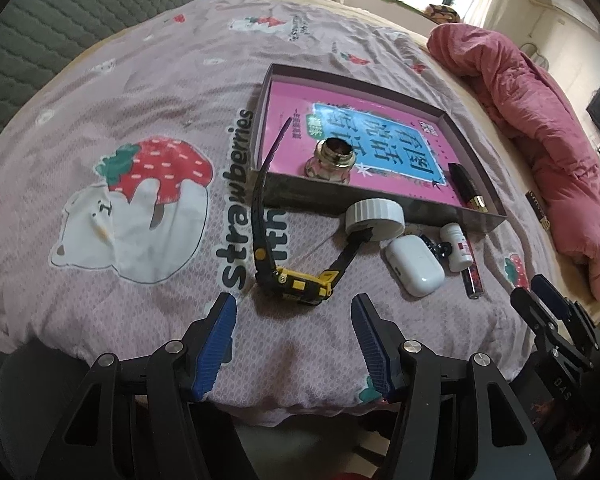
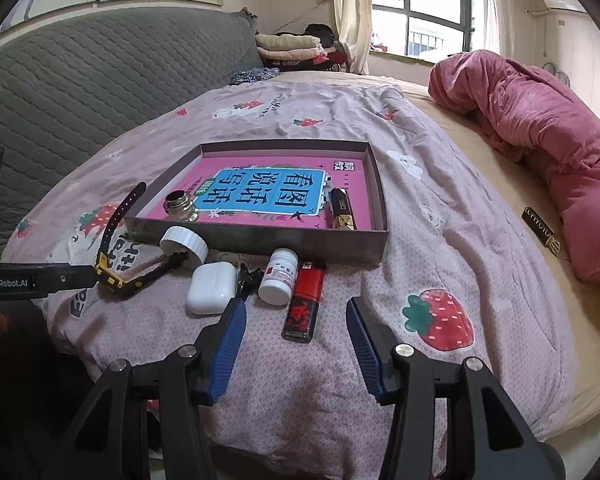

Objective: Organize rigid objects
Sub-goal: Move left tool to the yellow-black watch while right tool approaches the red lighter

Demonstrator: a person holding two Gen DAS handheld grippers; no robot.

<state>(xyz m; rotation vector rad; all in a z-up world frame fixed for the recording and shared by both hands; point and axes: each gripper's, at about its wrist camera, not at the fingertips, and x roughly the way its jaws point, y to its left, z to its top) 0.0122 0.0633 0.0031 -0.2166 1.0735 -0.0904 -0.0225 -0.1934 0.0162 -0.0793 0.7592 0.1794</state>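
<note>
"GenRobot.AI" is being shown on the left gripper (image 2: 40, 280); "strawberries" is being shown on the bedspread (image 1: 100, 92). Both the left and the right gripper (image 2: 296, 320) are being held open, nothing gripped. A Chinese-titled pink book is being held in the tray (image 2: 256, 236), with a jar (image 2: 181, 206) and a lipstick (image 2: 342, 210). Watch (image 1: 296, 280), cap (image 1: 374, 216), earbud case (image 2: 211, 288), pill bottle (image 2: 279, 276) and lighter (image 2: 305, 304) are being left on the bedspread beside the tray's near wall.

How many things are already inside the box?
3: a pink book lying flat on the bottom of the box, a small glass bottle at its near left, and a black-and-gold lipstick along its right side.
</note>
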